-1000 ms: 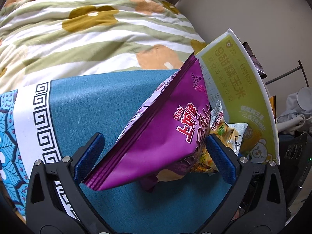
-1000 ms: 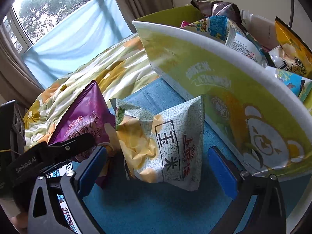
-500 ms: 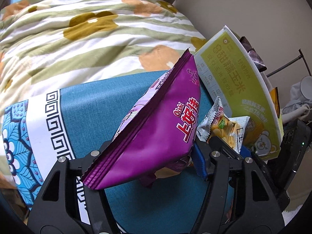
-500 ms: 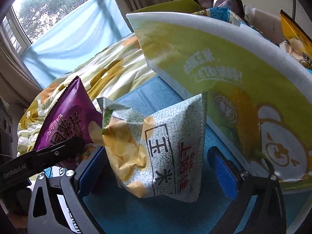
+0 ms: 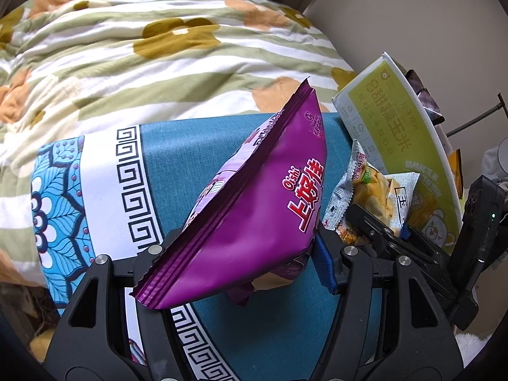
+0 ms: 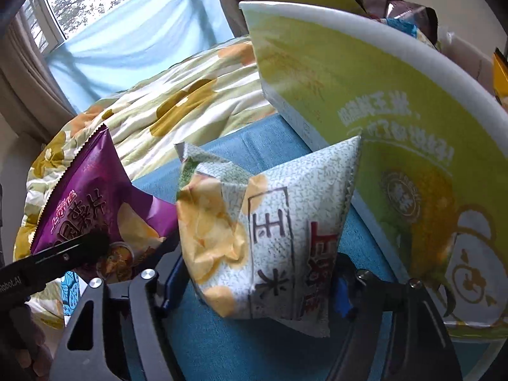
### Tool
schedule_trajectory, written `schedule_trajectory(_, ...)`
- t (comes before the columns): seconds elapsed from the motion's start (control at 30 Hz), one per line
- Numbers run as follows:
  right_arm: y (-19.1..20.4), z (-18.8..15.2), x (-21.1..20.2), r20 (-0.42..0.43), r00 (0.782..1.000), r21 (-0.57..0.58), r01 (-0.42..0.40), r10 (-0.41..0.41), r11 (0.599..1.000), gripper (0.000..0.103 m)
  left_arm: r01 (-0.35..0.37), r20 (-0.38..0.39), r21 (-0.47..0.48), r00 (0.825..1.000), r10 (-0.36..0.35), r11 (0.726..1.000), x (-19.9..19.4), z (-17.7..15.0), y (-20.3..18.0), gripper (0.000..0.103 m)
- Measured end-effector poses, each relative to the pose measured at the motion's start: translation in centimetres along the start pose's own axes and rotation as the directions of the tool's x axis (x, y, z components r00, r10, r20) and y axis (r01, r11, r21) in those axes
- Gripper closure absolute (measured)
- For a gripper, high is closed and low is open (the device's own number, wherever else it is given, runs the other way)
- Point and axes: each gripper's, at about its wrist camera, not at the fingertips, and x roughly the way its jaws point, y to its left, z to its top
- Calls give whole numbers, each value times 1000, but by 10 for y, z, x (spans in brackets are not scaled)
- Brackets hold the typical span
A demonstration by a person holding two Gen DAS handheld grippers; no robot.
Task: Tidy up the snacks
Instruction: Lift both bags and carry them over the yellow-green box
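Observation:
My left gripper [image 5: 241, 254] is shut on a purple Oishi chip bag [image 5: 260, 209], which it holds tilted above the teal cloth [image 5: 190, 165]. To its right, a white-and-green speckled chip bag [image 6: 270, 222] stands on the cloth between the fingers of my right gripper [image 6: 258, 285]. Those jaws are closing, and both blue pads touch the bag's sides. In the right wrist view the purple bag [image 6: 95, 197] sits at the left, beside the speckled one. A tall green-and-white box [image 6: 397, 111] stands just right of the speckled bag.
Several snack packs [image 6: 397, 9] stick out of the box's top. A striped floral quilt [image 5: 143, 63] lies beyond the cloth, which has a patterned white-and-blue border [image 5: 104, 190] at the left. A window with curtains [image 6: 111, 31] is behind. A black stand [image 5: 470, 120] is at the far right.
The left jaws closed on the purple bag and lifted it a little. The right jaws, wide apart until half a second ago, have come in against the speckled bag.

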Motion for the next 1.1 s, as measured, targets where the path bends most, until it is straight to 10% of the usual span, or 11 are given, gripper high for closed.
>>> schedule_trajectory(0.6,0,40,-121,149,976,-121,-140,157,983,44,-19,200,30,980,12,999,-119,26,-77,44)
schedule_trajectory(1.1,-161,124,-195,205,967,-187,-116,154,975,44,17,243,10,970,-18,1000,-66,52,-276,44)
